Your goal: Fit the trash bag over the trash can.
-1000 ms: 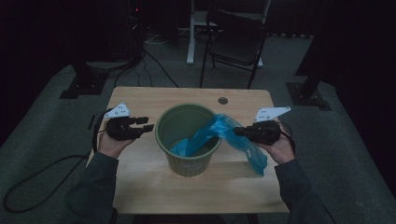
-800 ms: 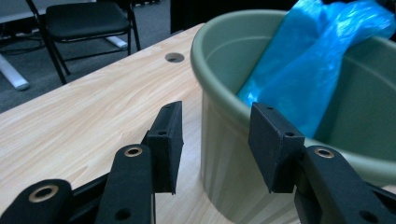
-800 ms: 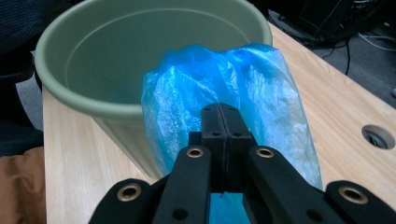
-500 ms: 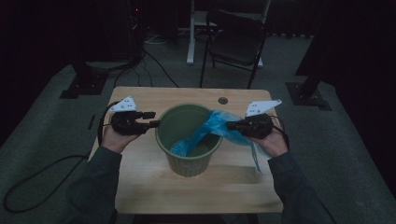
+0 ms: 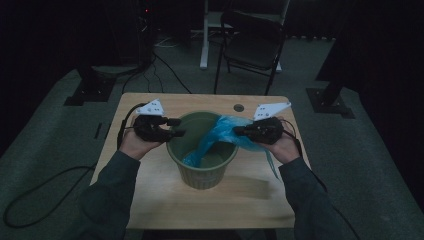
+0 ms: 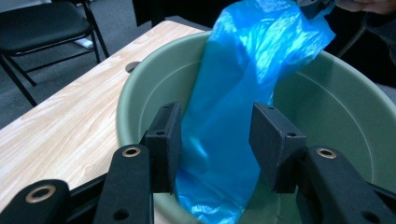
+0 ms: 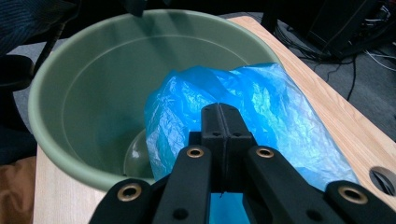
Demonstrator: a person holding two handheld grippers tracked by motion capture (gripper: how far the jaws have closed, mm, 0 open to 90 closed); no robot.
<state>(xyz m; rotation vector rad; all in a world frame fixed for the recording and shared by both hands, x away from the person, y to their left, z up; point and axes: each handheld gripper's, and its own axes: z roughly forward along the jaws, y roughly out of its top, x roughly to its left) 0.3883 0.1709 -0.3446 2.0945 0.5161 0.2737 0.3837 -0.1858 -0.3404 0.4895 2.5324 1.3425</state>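
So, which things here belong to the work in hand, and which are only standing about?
In use:
- green bin
- blue plastic bag, partly hanging into the bin
- right hand-held gripper, shut on the bag
- left hand-held gripper, open at the bin's rim

Standing about:
- folding chair
- floor cables
- wooden table, only bearing the bin

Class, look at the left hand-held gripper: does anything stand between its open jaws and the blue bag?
Nothing visible does. The left hand-held gripper faces the blue bag draped inside the green bin, with open air between.

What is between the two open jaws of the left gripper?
In the left gripper view, the blue plastic bag hangs there, inside the green round bin.
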